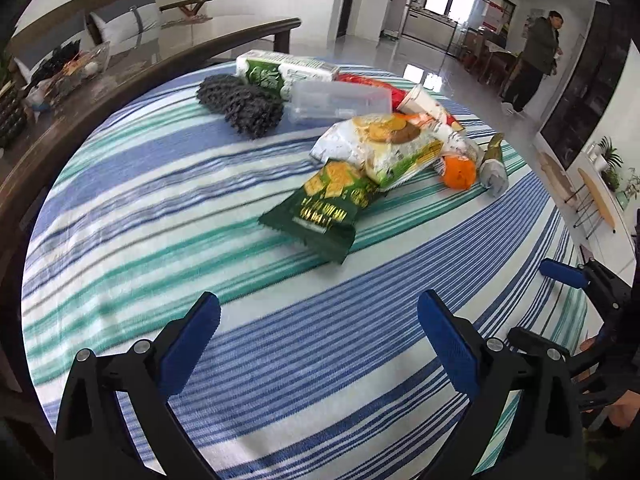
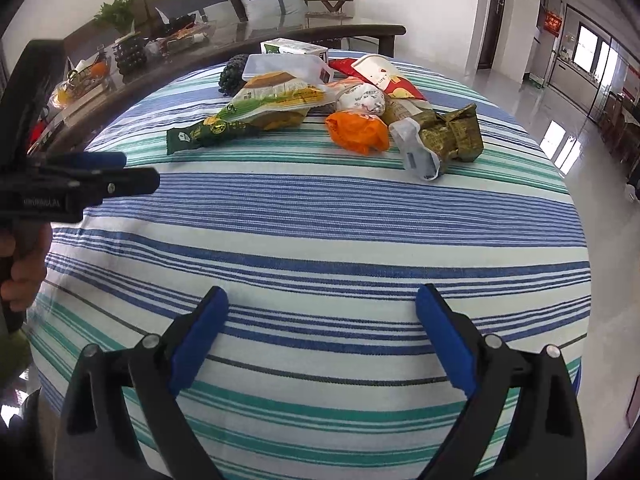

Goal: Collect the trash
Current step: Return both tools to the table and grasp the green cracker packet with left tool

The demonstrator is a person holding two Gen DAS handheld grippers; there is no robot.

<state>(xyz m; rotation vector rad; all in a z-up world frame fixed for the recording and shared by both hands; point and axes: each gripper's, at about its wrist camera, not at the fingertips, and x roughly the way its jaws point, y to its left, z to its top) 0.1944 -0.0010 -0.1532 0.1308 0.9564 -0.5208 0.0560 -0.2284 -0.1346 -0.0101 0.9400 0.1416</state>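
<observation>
Our grippers wait wide apart and empty at the counter's near edge, before any pickup.

The left gripper (image 1: pixel 319 322) and right gripper (image 2: pixel 322 316) face the trash (image 1: pixel 360 152) heaped toward the far edge of the striped counter (image 2: pixel 320 216); we see no bin, and overlapping wrappers hide the lower pieces.

My left wrist camera is looking forward along my left gripper (image 1: pixel 318 316) from low over the striped tablecloth (image 1: pixel 160 216), facing the trash pile (image 1: pixel 376 148) from its left with the kitchen doorway far behind. My right wrist camera is sitting just as low behind my right gripper (image 2: pixel 322 308), facing the same trash pile (image 2: pixel 360 112) toward the sofa (image 2: pixel 224 0). Both are sharing cloth and pile, each catching the other gripper at its edge.
</observation>
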